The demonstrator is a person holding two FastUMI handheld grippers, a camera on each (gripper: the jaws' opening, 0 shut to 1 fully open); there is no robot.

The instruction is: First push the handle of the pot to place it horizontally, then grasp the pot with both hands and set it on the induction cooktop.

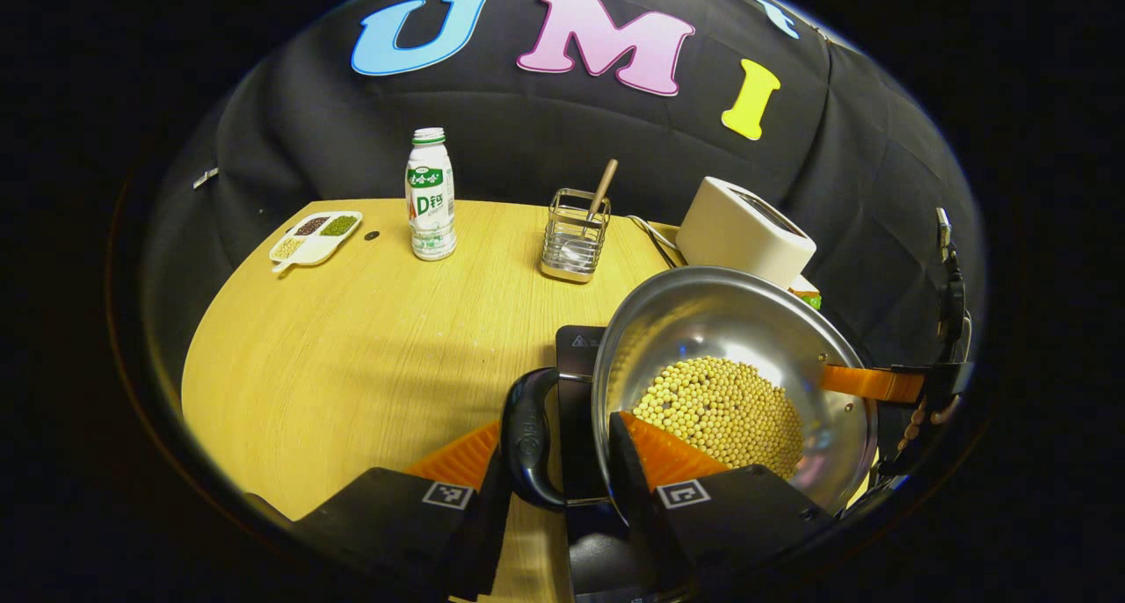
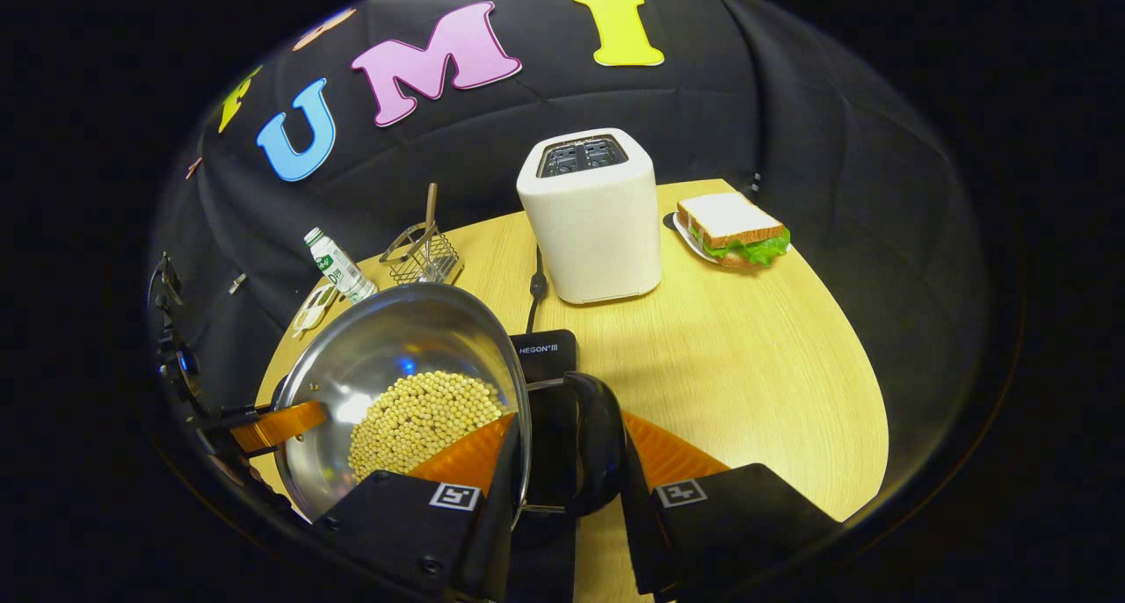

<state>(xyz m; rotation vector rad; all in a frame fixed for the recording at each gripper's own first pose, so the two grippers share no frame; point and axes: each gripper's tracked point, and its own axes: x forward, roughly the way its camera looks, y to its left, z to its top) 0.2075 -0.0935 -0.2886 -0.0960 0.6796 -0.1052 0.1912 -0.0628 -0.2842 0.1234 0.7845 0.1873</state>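
Note:
A steel pot (image 1: 703,313) (image 2: 395,339) with soybeans (image 1: 721,405) in it sits over the black induction cooktop (image 1: 578,344) (image 2: 545,357); I cannot tell whether it rests there or hangs above. My left gripper (image 1: 558,427) is shut across one black loop handle (image 1: 527,436) and the rim, one finger outside the handle and one inside the pot. My right gripper (image 2: 567,423) clamps the opposite handle (image 2: 598,436) the same way. Each gripper also appears at the pot's far side in the other's view.
A white toaster (image 2: 593,216) stands just behind the cooktop, its cord beside it. A sandwich (image 2: 734,229) lies on a plate at the back right. A milk bottle (image 1: 431,194), a wire utensil holder (image 1: 576,234) and a small bean tray (image 1: 315,234) line the back left.

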